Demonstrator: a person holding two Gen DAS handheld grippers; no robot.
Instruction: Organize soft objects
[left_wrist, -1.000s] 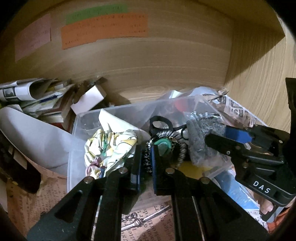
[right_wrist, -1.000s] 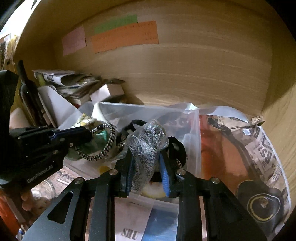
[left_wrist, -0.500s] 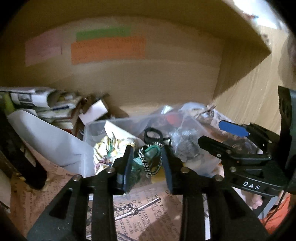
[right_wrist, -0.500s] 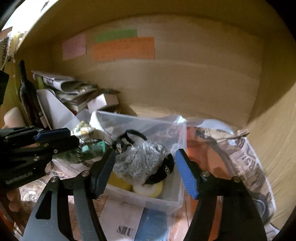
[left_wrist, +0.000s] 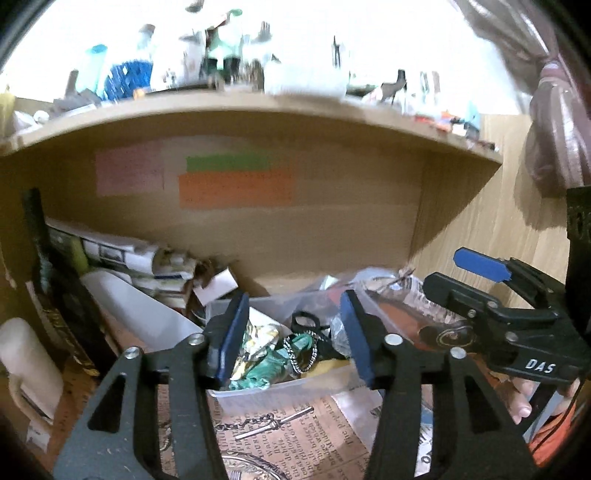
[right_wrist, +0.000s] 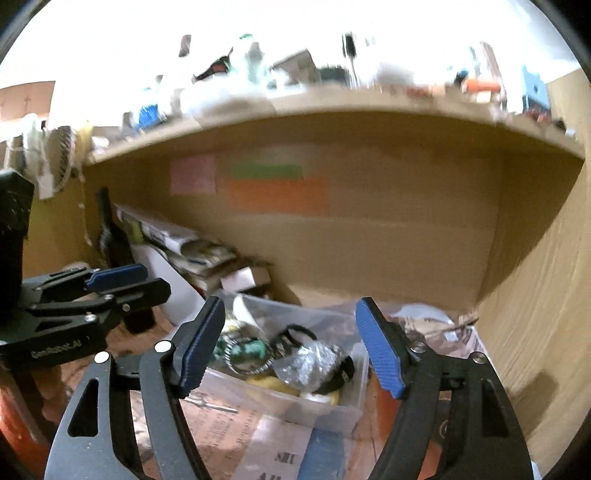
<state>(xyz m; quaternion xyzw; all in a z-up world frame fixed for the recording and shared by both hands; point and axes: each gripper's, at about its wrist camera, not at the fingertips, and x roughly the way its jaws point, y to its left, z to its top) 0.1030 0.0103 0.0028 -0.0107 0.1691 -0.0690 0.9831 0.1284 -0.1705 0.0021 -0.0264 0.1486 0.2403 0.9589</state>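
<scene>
Soft odds and ends sit piled in the clear plastic bin (left_wrist: 258, 393) at lower centre of both frames: we see a green cloth (left_wrist: 280, 363) with a braided loop (left_wrist: 301, 354) over it, a patterned rag (left_wrist: 258, 338) to its left, a grey mesh bundle (right_wrist: 306, 363) and something yellow (right_wrist: 266, 384) beneath. Our left hand-held gripper (left_wrist: 291, 338) hangs above the bin with its blue pads spread wide and nothing between them. Our right hand-held gripper (right_wrist: 291, 347) is likewise released, jaws apart over the bin. Printed newspaper (left_wrist: 295, 435) lines the shelf floor under the bin. Pink, green and orange notes (left_wrist: 236, 188) are stuck on the back panel.
</scene>
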